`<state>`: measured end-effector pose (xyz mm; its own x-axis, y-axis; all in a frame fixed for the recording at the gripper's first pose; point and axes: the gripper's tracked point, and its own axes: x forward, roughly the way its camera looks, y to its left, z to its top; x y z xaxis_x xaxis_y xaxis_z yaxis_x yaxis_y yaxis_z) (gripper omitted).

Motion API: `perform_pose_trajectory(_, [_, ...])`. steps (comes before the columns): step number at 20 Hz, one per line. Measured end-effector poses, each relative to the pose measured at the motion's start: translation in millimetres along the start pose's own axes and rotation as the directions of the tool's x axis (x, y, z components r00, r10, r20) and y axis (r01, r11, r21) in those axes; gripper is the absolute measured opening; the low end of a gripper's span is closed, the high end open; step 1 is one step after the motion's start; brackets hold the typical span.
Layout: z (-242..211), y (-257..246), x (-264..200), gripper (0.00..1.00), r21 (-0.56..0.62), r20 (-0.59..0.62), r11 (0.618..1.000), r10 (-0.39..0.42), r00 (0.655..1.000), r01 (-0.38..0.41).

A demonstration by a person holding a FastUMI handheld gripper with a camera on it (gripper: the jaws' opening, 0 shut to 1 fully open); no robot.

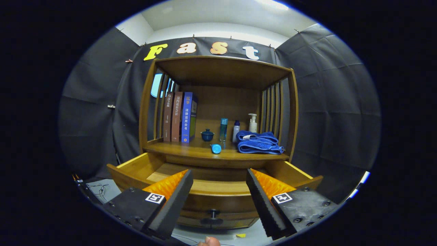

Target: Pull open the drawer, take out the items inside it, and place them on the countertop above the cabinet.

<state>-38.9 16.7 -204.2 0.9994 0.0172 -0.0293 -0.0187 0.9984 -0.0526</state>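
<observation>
Low in the frame's middle, the drawer [218,186] is standing pulled open and seemingly emptied, while the hand-held gripper [218,201] is hovering before it, fingers spread and holding nothing, with a towel [258,142], bottles [223,130] and small cup [207,135] sitting on the bench [191,150] above.

Drawer [218,186] interior: floor only partly seen, near part hidden behind its own front panel and the two fingers [177,201] of the gripper [218,201] (spread wide, holding nothing); contents cannot be told. Drawer knob [213,214] at lower centre dark and indistinct. Small blue item [215,148] lying on the countertop [191,148]: too small to identify. Pump bottle [252,123] base hidden behind folded blue towel [258,142]. At bottom centre, a fingertip [209,242] cut off by the edge.
</observation>
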Motion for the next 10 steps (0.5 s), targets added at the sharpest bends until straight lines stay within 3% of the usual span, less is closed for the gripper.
perform_pose_trajectory(5, [-55, -1, 1, 0.99, 0.026, -0.055, 1.0, -0.017, 0.998, 0.018])
perform_pose_trajectory(10, [-66, 2, 11, 0.98, 0.016, -0.048, 1.0, 0.003, 0.999, -0.002])
